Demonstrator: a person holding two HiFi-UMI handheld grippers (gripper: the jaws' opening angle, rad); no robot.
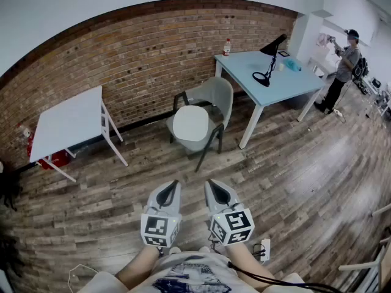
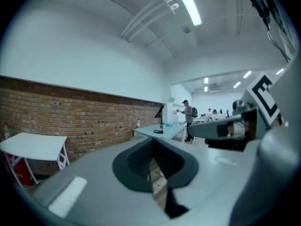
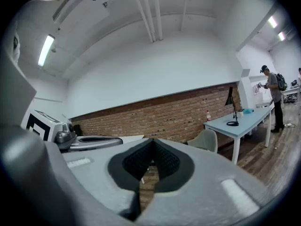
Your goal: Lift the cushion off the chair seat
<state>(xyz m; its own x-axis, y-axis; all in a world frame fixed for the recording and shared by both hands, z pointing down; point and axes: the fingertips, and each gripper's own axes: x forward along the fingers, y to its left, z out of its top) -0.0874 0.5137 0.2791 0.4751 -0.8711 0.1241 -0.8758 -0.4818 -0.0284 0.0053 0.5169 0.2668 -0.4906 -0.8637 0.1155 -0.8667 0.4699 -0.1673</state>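
Note:
A round white cushion (image 1: pixel 190 122) lies on the seat of a grey chair (image 1: pixel 215 96) with dark legs, near the brick wall in the head view. The chair (image 3: pixel 206 139) also shows at the right of the right gripper view. My left gripper (image 1: pixel 175 184) and right gripper (image 1: pixel 209 183) hang side by side over the wooden floor, well short of the chair and pointing toward it. Both are shut with nothing between the jaws. The left gripper (image 2: pixel 151 150) and right gripper (image 3: pixel 151 150) show their jaws closed together in their own views.
A white folding table (image 1: pixel 68 122) stands at the left by the wall. A light blue table (image 1: pixel 272 77) with a black lamp (image 1: pixel 269 60) and a bottle (image 1: pixel 227 46) stands right of the chair. A person (image 1: pixel 343 66) stands far right. A power strip (image 1: pixel 265 249) lies on the floor.

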